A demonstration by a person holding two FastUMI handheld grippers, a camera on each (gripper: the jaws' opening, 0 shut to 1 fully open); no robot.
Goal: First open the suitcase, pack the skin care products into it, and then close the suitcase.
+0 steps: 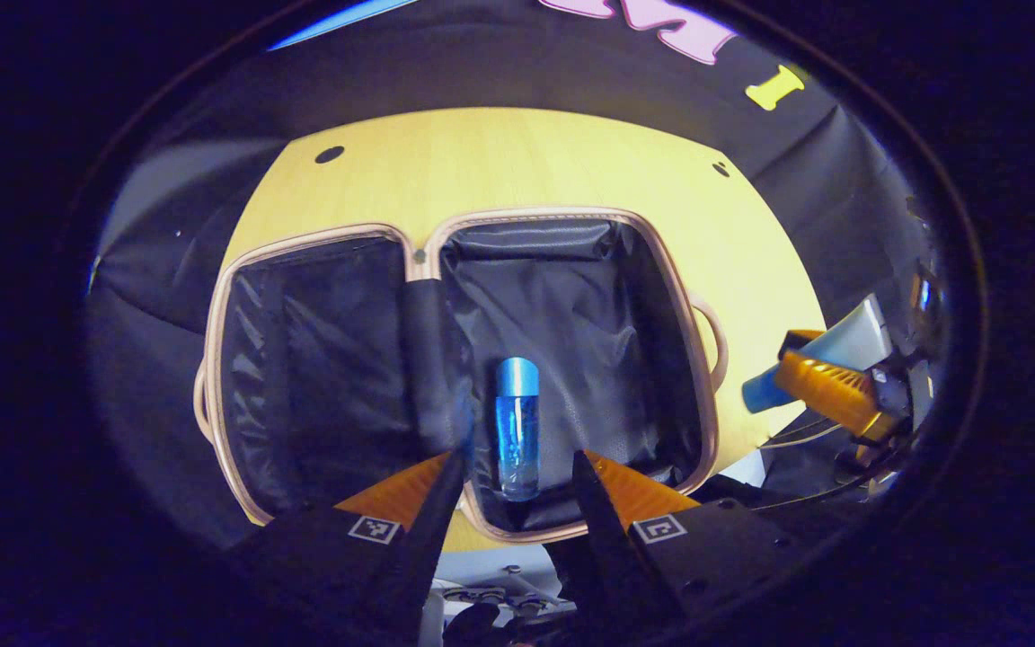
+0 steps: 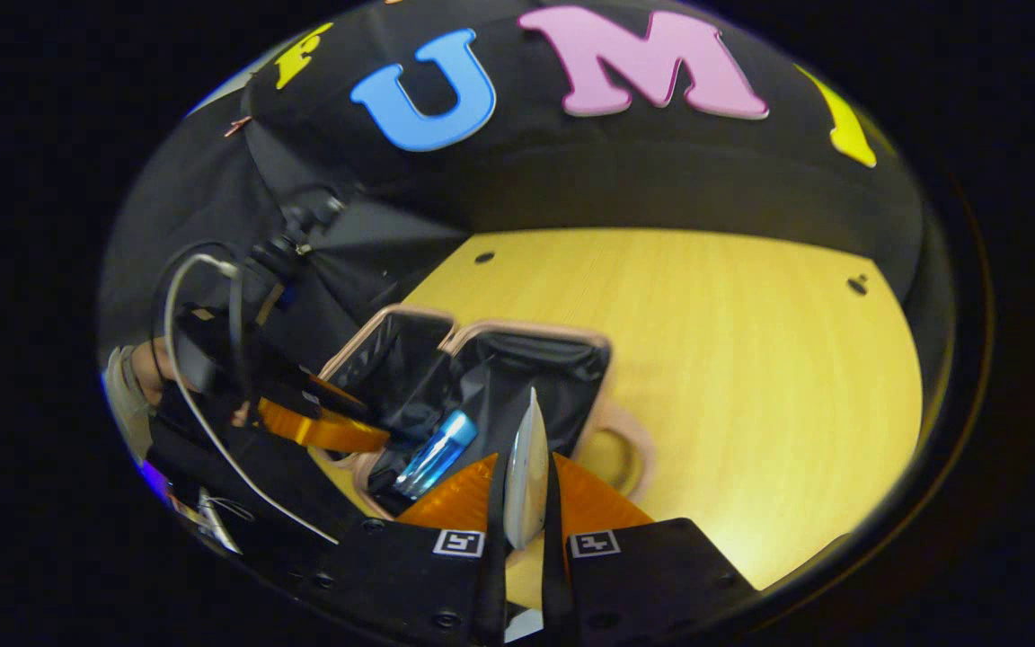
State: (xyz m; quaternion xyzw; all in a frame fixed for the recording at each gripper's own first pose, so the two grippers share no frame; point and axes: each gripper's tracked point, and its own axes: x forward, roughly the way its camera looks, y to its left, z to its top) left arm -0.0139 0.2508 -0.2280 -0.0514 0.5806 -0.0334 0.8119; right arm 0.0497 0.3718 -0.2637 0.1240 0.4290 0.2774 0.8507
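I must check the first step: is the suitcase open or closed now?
Open. The suitcase lies spread flat on the table, both dark-lined halves facing up, with a blue bottle lying inside one half.

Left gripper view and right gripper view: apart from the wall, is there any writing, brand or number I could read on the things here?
On the blue bottle: no readable print.
On the tube: none legible.
On the suitcase: no words or logo visible.
On the left gripper and right gripper: square markers, which are code patterns, not words.

dim, warm light; fisheye-warped edges
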